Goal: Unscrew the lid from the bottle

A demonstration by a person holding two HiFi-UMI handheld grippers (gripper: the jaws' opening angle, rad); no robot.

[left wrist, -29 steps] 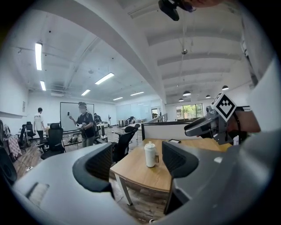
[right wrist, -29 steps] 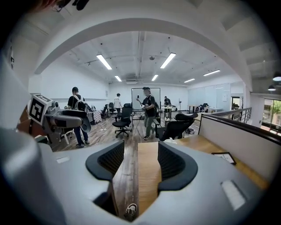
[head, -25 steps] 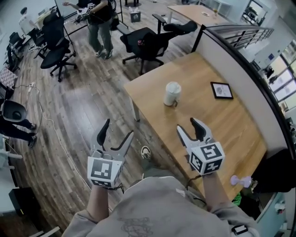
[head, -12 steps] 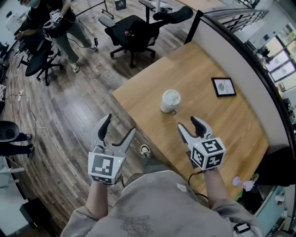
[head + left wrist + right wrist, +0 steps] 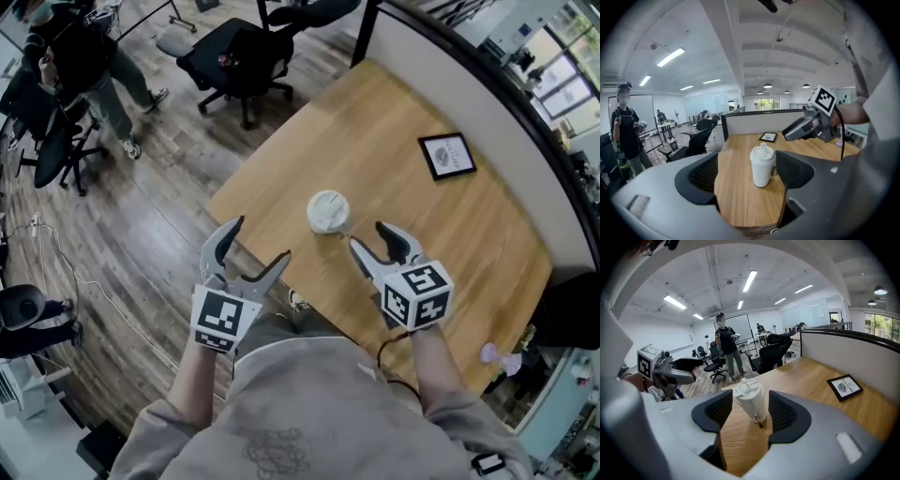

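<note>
A white bottle [image 5: 328, 212] with a white lid stands upright near the near corner of the wooden table [image 5: 487, 244]. My right gripper [image 5: 372, 239] hovers over the table just short of the bottle, open and apart from it. My left gripper [image 5: 255, 246] hangs off the table's edge to the bottle's left, its jaws opening with nothing between them. In the left gripper view the bottle [image 5: 761, 165] stands ahead of the jaws [image 5: 749, 176], with the right gripper [image 5: 806, 126] beyond. In the right gripper view the bottle [image 5: 750, 401] stands just beyond the open jaws [image 5: 746, 414].
A small framed picture [image 5: 447, 155] lies further back on the table. A low partition [image 5: 469, 84] runs along the table's far side. A black office chair [image 5: 239, 56] and a standing person [image 5: 80, 66] are on the wooden floor to the left.
Both grippers have come closer to the bottle, the right one up to its near side. The left jaws stand a little wider.
</note>
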